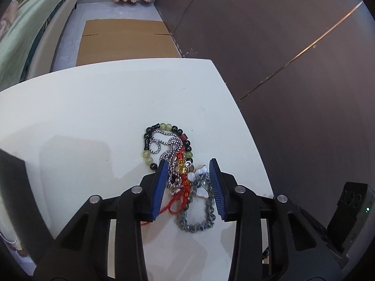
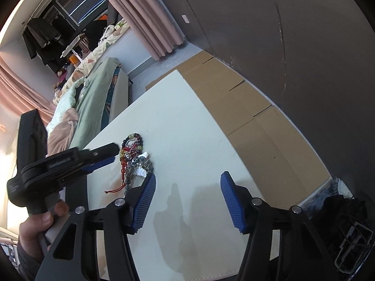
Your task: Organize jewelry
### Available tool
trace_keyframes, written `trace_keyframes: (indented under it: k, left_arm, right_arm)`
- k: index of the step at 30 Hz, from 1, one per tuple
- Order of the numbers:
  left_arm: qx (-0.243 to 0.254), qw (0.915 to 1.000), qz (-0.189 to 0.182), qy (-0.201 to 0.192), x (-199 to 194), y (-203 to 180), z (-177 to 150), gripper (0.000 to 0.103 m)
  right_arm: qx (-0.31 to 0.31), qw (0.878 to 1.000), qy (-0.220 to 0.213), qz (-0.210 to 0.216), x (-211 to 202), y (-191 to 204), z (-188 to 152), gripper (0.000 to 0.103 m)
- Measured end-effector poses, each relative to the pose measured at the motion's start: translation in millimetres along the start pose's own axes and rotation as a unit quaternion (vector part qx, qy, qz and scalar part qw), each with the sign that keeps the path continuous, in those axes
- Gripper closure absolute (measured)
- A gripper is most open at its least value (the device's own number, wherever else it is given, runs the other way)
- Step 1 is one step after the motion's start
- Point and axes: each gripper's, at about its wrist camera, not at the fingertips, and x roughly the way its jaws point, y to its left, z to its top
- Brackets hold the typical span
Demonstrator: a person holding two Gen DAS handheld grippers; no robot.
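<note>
A tangled jewelry pile point(image 1: 180, 171) lies on the white table point(image 1: 93, 117): a green-and-black bead bracelet point(image 1: 150, 149), a silver chain point(image 1: 164, 142), a red cord point(image 1: 181, 164) and a grey bead bracelet point(image 1: 199, 224). My left gripper point(image 1: 188, 161) straddles the pile's near part, blue pads point(image 1: 161, 187) on either side and not visibly pressing. The right wrist view shows the same pile point(image 2: 133, 159), with the left gripper point(image 2: 115, 154) coming in from its left. My right gripper point(image 2: 188, 175) stands open over bare table, its left pad point(image 2: 146, 199) just beside the pile.
Flattened cardboard point(image 1: 124, 39) covers the floor beyond the table. A dark brown wall point(image 1: 281, 46) runs along the right, a bed with green bedding point(image 1: 23, 23) along the left. A hand point(image 2: 35, 229) holds the left gripper's handle. A black wire basket point(image 2: 351, 245) sits at lower right.
</note>
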Motion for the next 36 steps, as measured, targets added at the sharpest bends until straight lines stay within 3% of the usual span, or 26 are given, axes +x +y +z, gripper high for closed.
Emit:
trace_keyframes:
  k: [3,11,28,36]
  left_arm:
    - [-0.001,0.9998,0.013,0.017,8,1,0,0.096]
    - [0.003,0.9998,0.015,-0.012,-27,4,-8,0.096]
    - [-0.014,0.9978,-0.007,-0.065,-104,22,-21,0.096]
    - [-0.02,0.9954,-0.012,-0.093,-134,30,-22,0.1]
  right_arm:
    - [-0.007,1.0,0.007,0.001,3,4,-1,0.046]
    - [-0.02,1.0,0.022,0.003,11,13,-4,0.047]
    - [-0.077,0.995,0.058,0.019,41,53,-10,0.06]
    - [-0.125,0.989,0.074,-0.011,65,77,-9,0.066]
